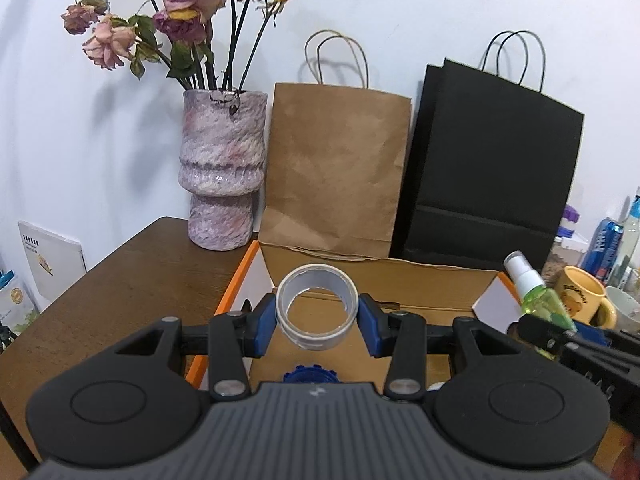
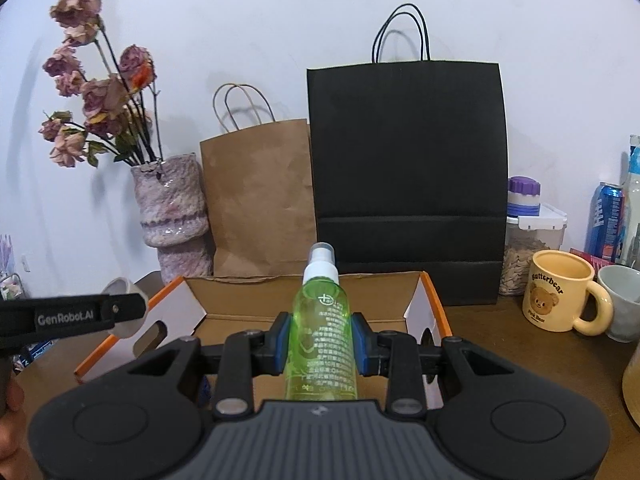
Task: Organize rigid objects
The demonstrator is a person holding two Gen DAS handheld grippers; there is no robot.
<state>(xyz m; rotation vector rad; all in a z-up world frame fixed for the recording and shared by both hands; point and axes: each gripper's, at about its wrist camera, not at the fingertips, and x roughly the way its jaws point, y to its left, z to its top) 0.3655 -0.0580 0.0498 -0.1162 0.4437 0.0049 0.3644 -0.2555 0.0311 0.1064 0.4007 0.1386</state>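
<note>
Two handheld tongs over an open cardboard box, each carrying one item.

Left tongs: closed on a roll of silvery tape, gripped across its outer wall by the blue pads, the hollow core facing the camera. The roll hangs clear of the tabletop, above the near left part of the cardboard box.

Right tongs: closed on a green spray bottle with a white pump head, gripped about mid-body. The bottle points forward and slightly upward toward the box's far wall and touches nothing else, as far as can be seen.

The box, orange-edged with white end flaps, stands open on the brown tabletop in front of a brown paper bag and a black paper bag, with a mottled pink vase of dried roses to its left. A blue ridged cap-like item shows low in the box behind the left tongs; what it is cannot be told.

Progress, as a judgement: both items are picked up and brought over the box; neither is yet set down. Lowering and release remain. A yellow bear mug, a white cup, a drinks can and a seed container stand right of the box; whether they are to be sorted cannot be told.
</note>
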